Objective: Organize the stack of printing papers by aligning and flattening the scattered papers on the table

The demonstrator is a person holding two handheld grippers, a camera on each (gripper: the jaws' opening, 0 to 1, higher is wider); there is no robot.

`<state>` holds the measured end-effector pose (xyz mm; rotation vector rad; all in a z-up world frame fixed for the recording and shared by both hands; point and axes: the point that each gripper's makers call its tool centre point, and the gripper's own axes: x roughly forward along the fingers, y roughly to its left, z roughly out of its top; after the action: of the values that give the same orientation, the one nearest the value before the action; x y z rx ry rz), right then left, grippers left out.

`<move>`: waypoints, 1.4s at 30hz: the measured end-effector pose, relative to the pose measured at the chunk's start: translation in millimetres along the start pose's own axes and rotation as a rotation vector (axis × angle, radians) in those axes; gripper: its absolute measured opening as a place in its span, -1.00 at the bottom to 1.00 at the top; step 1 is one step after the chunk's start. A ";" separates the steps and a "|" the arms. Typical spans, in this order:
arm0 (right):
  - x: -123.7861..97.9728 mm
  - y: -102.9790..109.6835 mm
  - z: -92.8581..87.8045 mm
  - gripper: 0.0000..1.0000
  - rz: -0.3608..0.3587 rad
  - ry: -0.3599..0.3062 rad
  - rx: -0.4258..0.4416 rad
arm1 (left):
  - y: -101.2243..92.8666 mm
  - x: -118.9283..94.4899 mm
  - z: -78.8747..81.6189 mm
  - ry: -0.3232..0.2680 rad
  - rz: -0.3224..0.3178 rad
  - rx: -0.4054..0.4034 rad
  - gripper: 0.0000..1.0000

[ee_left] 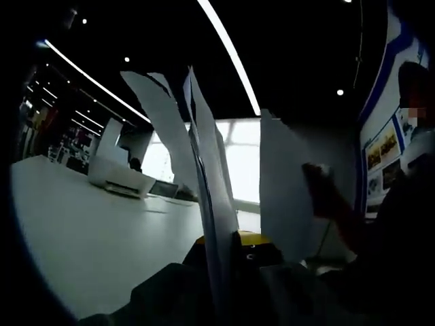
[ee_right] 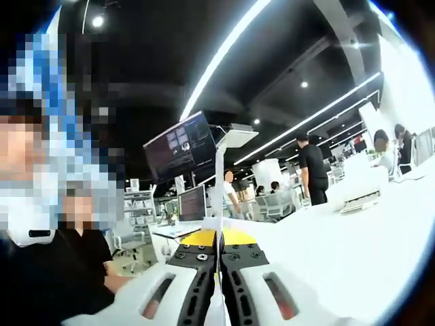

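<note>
Behind your white table (ee_left: 81, 238), offices blur. Both grippers, left gripper (ee_left: 228, 251) and right gripper (ee_right: 219, 261), clamp thin white paper sheets (ee_left: 207, 197) upright at centre frame; aligning looks underway, flattening remains.

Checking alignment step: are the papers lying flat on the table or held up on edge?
Up on edge: the papers rise from the left tongs above the white table.
</note>
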<state>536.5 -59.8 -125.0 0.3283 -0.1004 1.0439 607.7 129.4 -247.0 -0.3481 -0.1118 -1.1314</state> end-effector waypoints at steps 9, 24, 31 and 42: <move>12.9 -25.7 -8.5 -1.00 -0.031 0.034 -0.003 | -1.4 -0.2 0.4 0.000 -0.011 0.001 -0.87; 35.1 -53.7 -31.7 -1.00 -0.019 0.023 0.139 | -2.6 -0.8 0.6 0.002 -0.022 0.004 -0.87; 48.1 -51.0 -52.1 -1.00 -0.001 0.029 0.216 | -2.5 -1.1 1.5 -0.003 -0.025 -0.017 -0.87; 55.7 -52.5 -61.7 -1.00 -0.005 0.060 0.194 | -1.4 -1.2 2.7 -0.007 -0.038 -0.082 -0.83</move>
<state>605.2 -18.2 -181.7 0.4720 0.0560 1.0604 606.2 130.9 -244.4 -0.4247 -0.0782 -1.1750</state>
